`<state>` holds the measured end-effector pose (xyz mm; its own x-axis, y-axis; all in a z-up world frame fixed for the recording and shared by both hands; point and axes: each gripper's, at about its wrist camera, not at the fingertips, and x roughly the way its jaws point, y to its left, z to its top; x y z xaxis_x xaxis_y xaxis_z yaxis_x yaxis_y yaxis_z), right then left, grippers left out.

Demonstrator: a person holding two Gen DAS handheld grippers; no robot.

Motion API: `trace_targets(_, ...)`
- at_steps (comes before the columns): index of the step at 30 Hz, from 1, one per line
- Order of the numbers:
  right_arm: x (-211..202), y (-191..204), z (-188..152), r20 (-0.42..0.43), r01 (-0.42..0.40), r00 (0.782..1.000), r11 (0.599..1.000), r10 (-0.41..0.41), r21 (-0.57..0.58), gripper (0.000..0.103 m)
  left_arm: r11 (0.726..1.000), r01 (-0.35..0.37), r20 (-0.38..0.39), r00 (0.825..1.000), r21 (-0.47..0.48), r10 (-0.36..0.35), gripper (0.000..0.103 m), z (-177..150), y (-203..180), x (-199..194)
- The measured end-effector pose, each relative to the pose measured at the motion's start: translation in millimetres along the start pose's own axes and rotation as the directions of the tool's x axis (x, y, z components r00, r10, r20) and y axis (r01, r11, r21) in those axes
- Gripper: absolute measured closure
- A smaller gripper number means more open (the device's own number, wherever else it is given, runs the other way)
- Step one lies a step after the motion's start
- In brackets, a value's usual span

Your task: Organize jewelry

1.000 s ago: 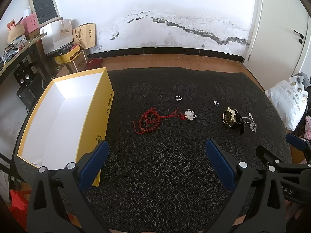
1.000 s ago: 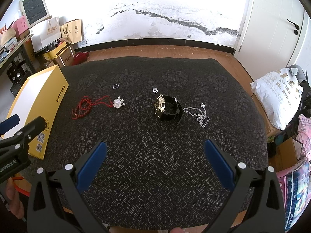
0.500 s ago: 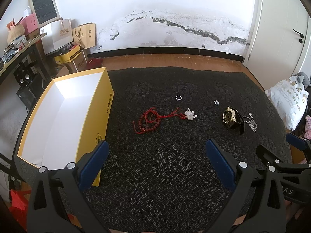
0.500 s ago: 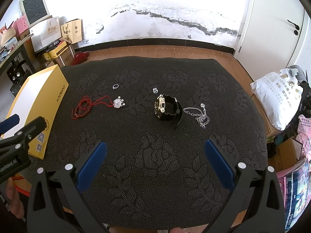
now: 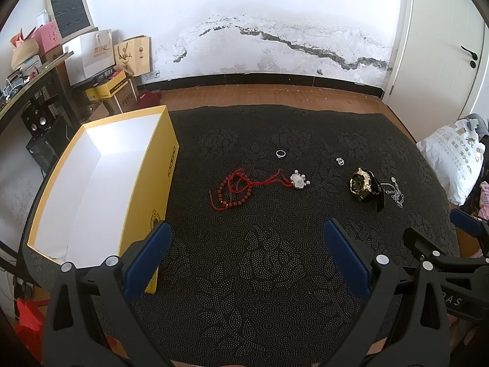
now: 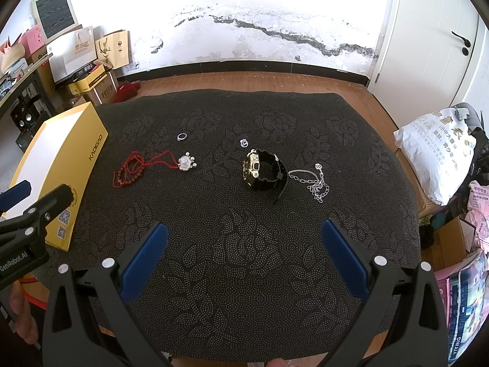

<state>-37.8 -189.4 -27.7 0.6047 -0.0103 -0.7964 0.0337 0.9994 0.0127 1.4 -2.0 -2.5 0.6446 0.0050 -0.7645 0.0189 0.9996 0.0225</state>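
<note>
We held both grippers wide open above the near edge of the dark mat (image 5: 244,275), holding nothing.

With the black watch (image 6: 264,169) as our landmark: the silver chain (image 6: 314,182) lay just right of it, a small charm (image 6: 244,143) just beyond, the red bead necklace (image 6: 134,168) with its silver pendant (image 6: 186,162) to the left, a ring (image 6: 181,136) beyond-left, and the open yellow box (image 5: 101,183) far left. Left gripper (image 5: 244,257) and right gripper (image 6: 243,253) touched none of these.

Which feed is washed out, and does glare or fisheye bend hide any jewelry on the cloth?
Right wrist view: the white back wall is blown out, its upper part lost to glare; the black wristwatch and silver chain stay sharp. Left wrist view: evener exposure, the red bead necklace and small silver ring clear. Both views bend toward the edges; nothing is hidden.
</note>
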Motion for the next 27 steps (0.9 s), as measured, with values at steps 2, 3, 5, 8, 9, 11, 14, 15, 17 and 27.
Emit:
trace_targets(2, -0.2, -0.3, 0.2, 0.000, 0.001, 1.000, 1.000, -0.001, -0.001, 0.006, 1.000, 0.000, 0.001, 1.000, 0.001, 0.000, 0.006, 0.1, 0.1, 0.6)
trace_targets(3, 0.0, -0.3, 0.2, 0.000, -0.001, 1.000, 1.000, 0.001, 0.000, 0.006, 1.000, -0.001, 0.000, 1.000, 0.000, 0.001, 0.006, 0.2, 0.0, 0.8)
trace_targets(5, -0.4, -1.3, 1.0, 0.001, 0.001, 1.000, 1.000, -0.001, -0.001, 0.006, 1.000, 0.000, -0.001, 1.000, -0.001, 0.000, 0.006, 0.2, 0.0, 0.8)
trace_targets(8, -0.1, -0.8, 1.0, 0.000, 0.000, 1.000, 1.000, 0.000, -0.001, 0.006, 1.000, 0.000, -0.002, 1.000, -0.001, 0.000, 0.006, 0.1, -0.2, 0.9)
trace_targets(9, -0.2, -1.2, 1.3, 0.000, 0.001, 1.000, 1.000, -0.001, -0.001, 0.006, 1.000, 0.000, -0.003, 1.000, -0.001, 0.000, 0.006, 0.1, -0.3, 1.0)
trace_targets(11, -0.1, -0.6, 0.7, 0.001, 0.000, 1.000, 1.000, 0.000, -0.001, 0.006, 1.000, 0.001, -0.003, 1.000, 0.000, -0.001, 0.006, -0.1, -0.1, 0.9)
trace_targets(14, -0.2, -0.5, 0.6, 0.001, 0.001, 1.000, 1.000, -0.001, -0.001, 0.006, 1.000, 0.000, -0.004, 1.000, 0.000, 0.000, 0.006, -0.4, 0.1, 1.6)
trace_targets(15, -0.2, -0.8, 0.8, 0.001, 0.001, 1.000, 1.000, -0.001, 0.000, 0.006, 1.000, 0.000, -0.004, 1.000, -0.001, 0.000, 0.006, -0.3, -0.4, 1.5)
trace_targets(17, -0.4, -1.2, 1.0, 0.001, 0.000, 1.000, 1.000, 0.000, 0.000, 0.006, 1.000, -0.001, -0.005, 1.000, 0.000, 0.001, 0.006, -0.5, -0.9, 2.0)
trace_targets(27, 1.3, -1.4, 2.2, 0.001, 0.007, 1.000, 1.000, -0.007, -0.003, 0.006, 1.000, -0.008, -0.025, 1.000, 0.007, 0.008, 0.006, -1.2, -2.3, 10.5)
